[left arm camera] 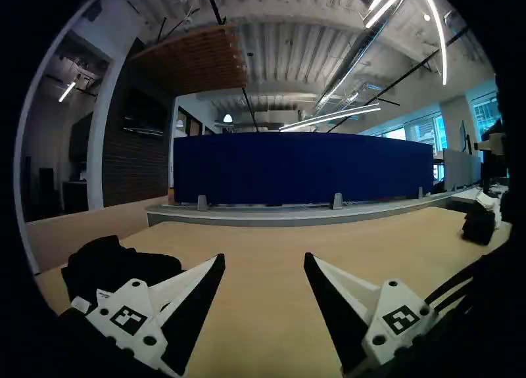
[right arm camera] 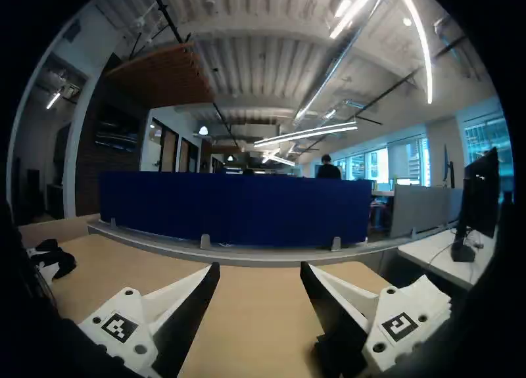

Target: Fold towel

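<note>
Left gripper point(left arm camera: 263, 256): fingers point(left arm camera: 191, 299) spread wide, nothing between them, just bare wood surface point(left arm camera: 342, 236) in the gap. Not touching anything I can see.

Right gripper point(right arm camera: 260, 265): same, fingers point(right arm camera: 191, 306) wide apart with nothing gripped. The gap shows bare surface point(right arm camera: 263, 312).

Towel location:
- Left gripper view: dark cloth point(left arm camera: 112, 266) lies crumpled on the surface, just behind and outboard of the finger on the picture's left. The finger overlaps it in the picture; can't tell if it touches.
- The same dark cloth point(right arm camera: 49, 256) shows small at the far left edge of the right gripper view, well apart from those fingers.
- Right gripper view: white folded stack point(right arm camera: 427, 296) sits on the surface right behind the finger on the picture's right, layered edges visible. Can't tell if there's contact. There's something dark point(right arm camera: 325, 352) low beside that finger, too cut off to identify.
- Left gripper view: black-and-white lump point(left arm camera: 481, 220) at the far right edge of the surface, too small to make out.

Background: blue partition point(left arm camera: 296, 167) runs along the back of the surface. In the right gripper view a person point(right arm camera: 327, 169) is behind it, and a monitor point(right arm camera: 483, 194) is on a desk to the right.
</note>
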